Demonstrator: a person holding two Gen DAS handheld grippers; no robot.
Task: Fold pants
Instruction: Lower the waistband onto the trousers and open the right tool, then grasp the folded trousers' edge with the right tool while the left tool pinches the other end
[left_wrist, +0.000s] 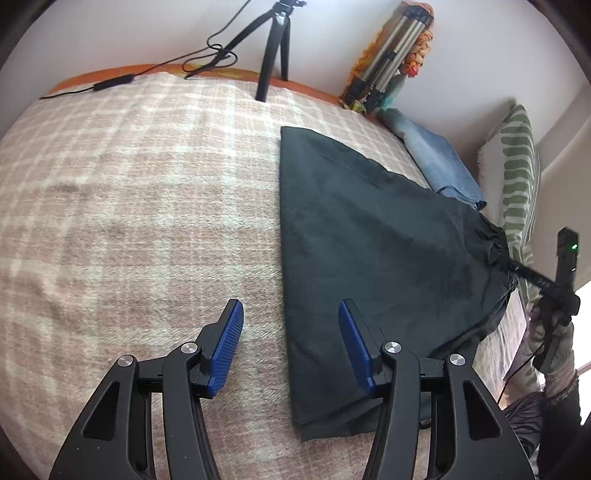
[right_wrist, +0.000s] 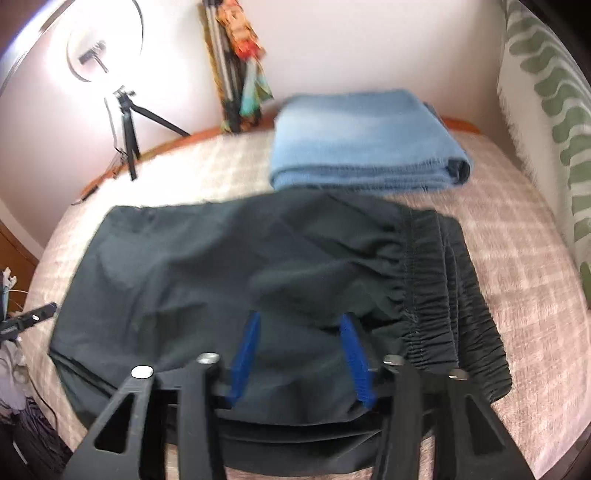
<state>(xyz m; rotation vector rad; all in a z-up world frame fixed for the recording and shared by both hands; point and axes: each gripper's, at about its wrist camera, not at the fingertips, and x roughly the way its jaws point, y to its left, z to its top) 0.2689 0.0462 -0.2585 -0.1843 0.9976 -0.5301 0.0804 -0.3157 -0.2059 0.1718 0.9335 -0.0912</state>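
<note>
**Dark pants lie folded on the bed, both tongs open above them**

The pants (left_wrist: 369, 240) are dark, almost black, of thin matte cloth, and lie folded flat on the bed (left_wrist: 129, 203) with its pink and cream checked cover. In the left wrist view they make a long wedge with one straight edge; the gathered elastic waistband (right_wrist: 436, 302) bunches up at the right side in the right wrist view. A folded blue garment (right_wrist: 365, 144) lies just beyond them, near the wall.

The right wrist view is blurred, so the cloth's seams and layers are hard to read. The near edge of the pants is hidden behind the black frames of the tongs. How many layers the fold has I cannot tell.

The left tongs (left_wrist: 291, 343) stand open over the straight edge of the pants: one blue pad over bare bedcover, the other over the dark cloth, nothing pinched between. The right tongs (right_wrist: 299, 350) also stand open, over the middle of the pants just beside the waistband, with cloth showing between the pads but not clamped.
</note>
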